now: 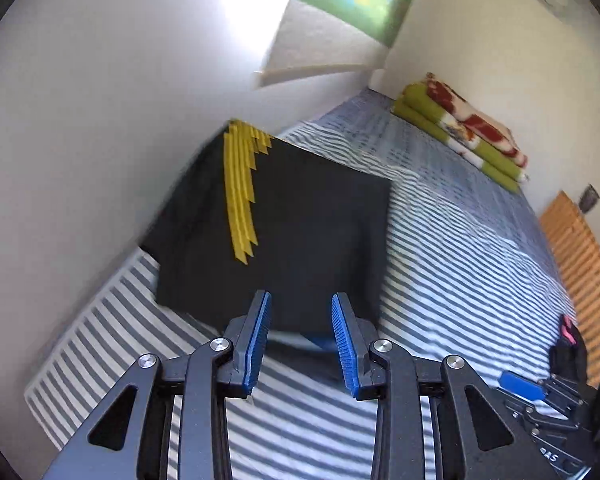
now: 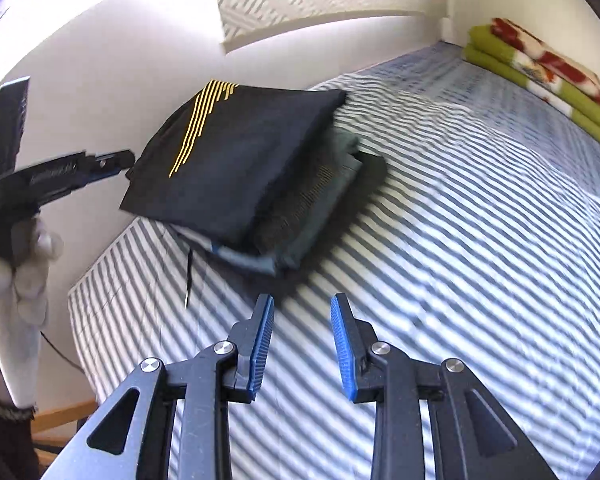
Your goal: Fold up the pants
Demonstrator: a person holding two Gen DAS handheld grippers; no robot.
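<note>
The black pants (image 1: pixel 308 232), with yellow stripes, lie folded into a square near the wall side of the striped bed (image 1: pixel 460 248). In the right wrist view the black pants (image 2: pixel 244 160) top a small stack of folded grey and blue clothes (image 2: pixel 300 224). My left gripper (image 1: pixel 302 300) is open just in front of the pants' near edge, nothing between its blue pads. A white-gloved hand (image 2: pixel 28 276) holds that left gripper (image 2: pixel 114 160) at the pants' left edge. My right gripper (image 2: pixel 302 300) stands open over bare sheet, short of the stack. The right gripper (image 1: pixel 532 392) also shows at lower right.
A folded green, red and white blanket (image 2: pixel 540 72) lies at the bed's far end. A white wall (image 1: pixel 100 120) runs along the bed's left side. A wooden slatted frame (image 1: pixel 580 264) borders the right side. Striped sheet (image 2: pixel 480 240) spreads to the right of the stack.
</note>
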